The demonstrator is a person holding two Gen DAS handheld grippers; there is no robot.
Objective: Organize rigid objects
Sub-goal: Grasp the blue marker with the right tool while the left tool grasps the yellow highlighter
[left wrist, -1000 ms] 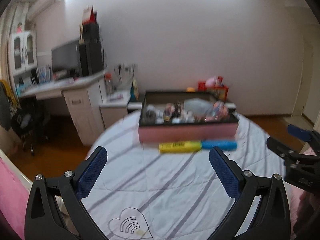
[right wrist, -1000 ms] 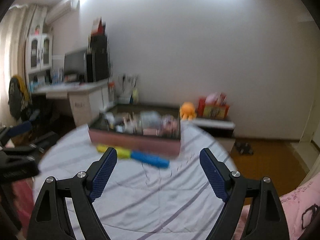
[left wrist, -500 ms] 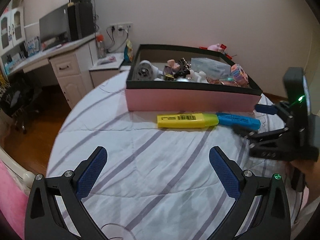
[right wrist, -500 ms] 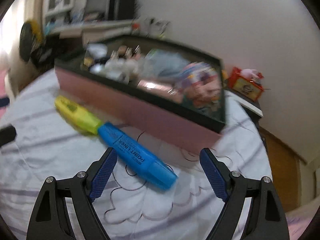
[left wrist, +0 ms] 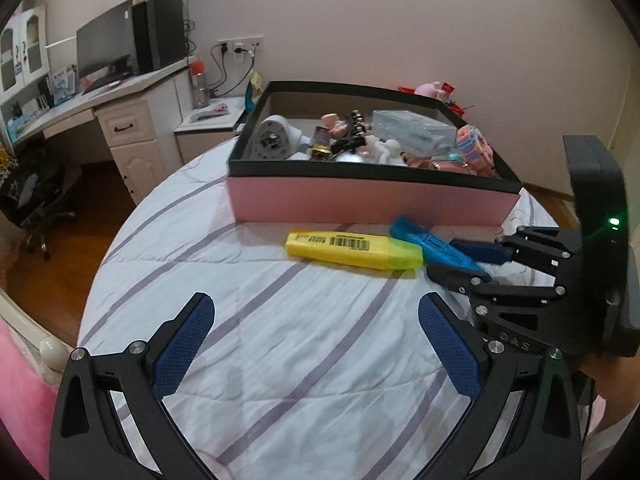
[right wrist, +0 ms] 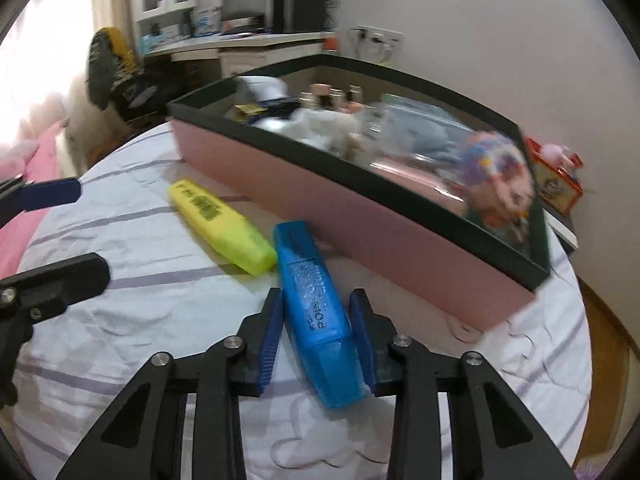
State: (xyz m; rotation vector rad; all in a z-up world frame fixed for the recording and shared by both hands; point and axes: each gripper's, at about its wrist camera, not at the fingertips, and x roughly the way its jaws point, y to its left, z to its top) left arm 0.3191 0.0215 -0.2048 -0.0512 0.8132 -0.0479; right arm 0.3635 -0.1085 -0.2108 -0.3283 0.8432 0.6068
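A blue highlighter (right wrist: 300,256) lies on the striped bedsheet in front of a pink box (right wrist: 360,228) with a black rim. My right gripper (right wrist: 316,300) is shut on its near half, a pad pressing each side. In the left wrist view the right gripper (left wrist: 444,258) reaches in from the right onto the blue highlighter (left wrist: 416,232). A yellow highlighter (left wrist: 352,246) lies end to end with it, to its left. My left gripper (left wrist: 316,300) hovers open over bare sheet, short of both highlighters, with nothing between its fingers. The pink box (left wrist: 360,204) holds several small items.
The bed's rounded edge drops to a wooden floor (left wrist: 52,260) on the left. A desk (left wrist: 120,88) with a monitor, an office chair (left wrist: 36,196) and a nightstand (left wrist: 212,124) stand beyond. Pink bedding (left wrist: 20,392) lies at the lower left. A person's hand (left wrist: 608,376) holds the right gripper.
Both grippers tilted down toward the bed. The right gripper moved in over the blue highlighter and shut on it. The left gripper has stayed open and still for the last half second.
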